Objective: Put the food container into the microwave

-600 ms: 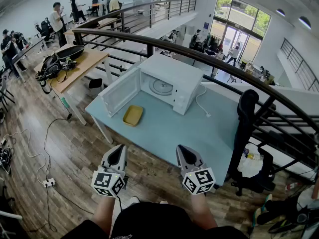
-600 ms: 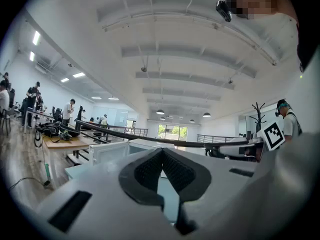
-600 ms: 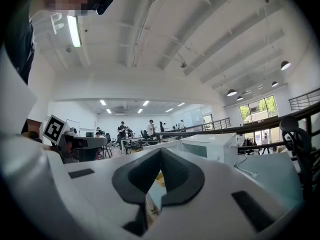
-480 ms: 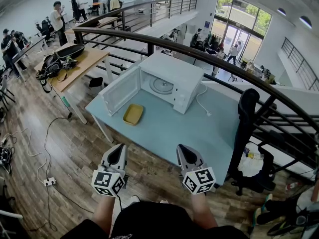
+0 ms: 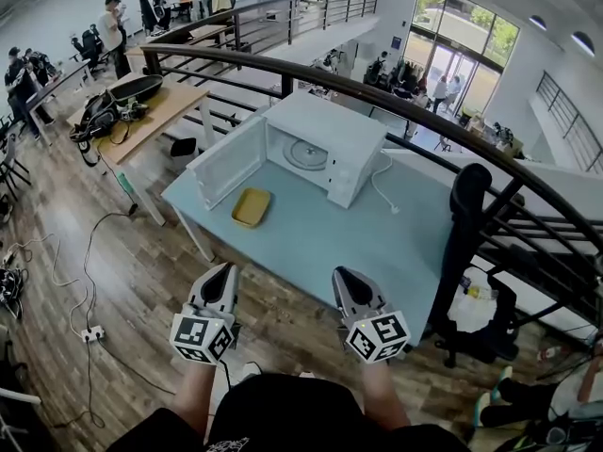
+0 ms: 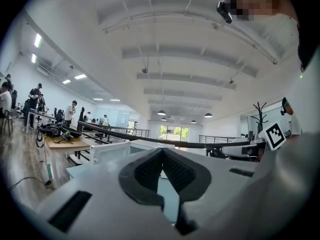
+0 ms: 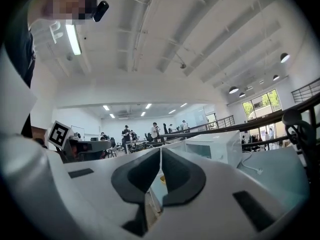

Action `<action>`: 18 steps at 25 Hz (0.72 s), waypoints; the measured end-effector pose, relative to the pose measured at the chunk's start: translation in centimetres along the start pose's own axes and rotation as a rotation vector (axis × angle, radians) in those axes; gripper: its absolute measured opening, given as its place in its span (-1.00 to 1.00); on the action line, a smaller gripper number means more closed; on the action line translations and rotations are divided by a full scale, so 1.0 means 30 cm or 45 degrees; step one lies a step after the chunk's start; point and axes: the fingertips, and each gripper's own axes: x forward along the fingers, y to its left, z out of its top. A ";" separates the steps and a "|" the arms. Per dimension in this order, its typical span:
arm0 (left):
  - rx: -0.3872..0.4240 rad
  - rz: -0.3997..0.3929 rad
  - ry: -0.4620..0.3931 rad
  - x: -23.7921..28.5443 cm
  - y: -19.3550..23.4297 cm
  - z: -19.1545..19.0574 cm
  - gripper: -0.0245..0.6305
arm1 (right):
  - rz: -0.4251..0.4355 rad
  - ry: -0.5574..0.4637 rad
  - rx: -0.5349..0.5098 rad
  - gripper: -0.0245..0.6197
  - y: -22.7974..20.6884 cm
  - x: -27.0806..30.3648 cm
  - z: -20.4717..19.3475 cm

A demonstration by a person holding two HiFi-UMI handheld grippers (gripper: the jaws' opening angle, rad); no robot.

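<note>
The white microwave [image 5: 325, 144] stands at the far side of the light blue table [image 5: 358, 243], its door [image 5: 224, 162] swung open to the left and its turntable showing. A shallow yellow food container [image 5: 251, 206] lies on the table in front of the door. My left gripper [image 5: 226, 271] and right gripper [image 5: 342, 276] hang side by side over the wood floor, short of the table's near edge. Each is shut with nothing between its jaws. The left gripper [image 6: 161, 151] faces the door; the right gripper [image 7: 160, 151] has the microwave [image 7: 212, 146] on its right.
A black railing [image 5: 396, 97] runs behind the table. A black office chair [image 5: 466, 219] stands at the table's right end. A wooden desk [image 5: 151, 111] with bags is to the left. Cables [image 5: 89, 252] trail across the floor. The microwave's white cord [image 5: 382, 194] lies on the table.
The head view has shifted slightly. Both grippers stay shut and low in front of the person, almost unmoved. The container and microwave have not moved.
</note>
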 end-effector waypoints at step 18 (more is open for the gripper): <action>0.023 0.069 0.025 -0.048 -0.222 -0.066 -0.90 | 0.154 0.058 0.053 -0.90 -0.047 -0.159 -0.062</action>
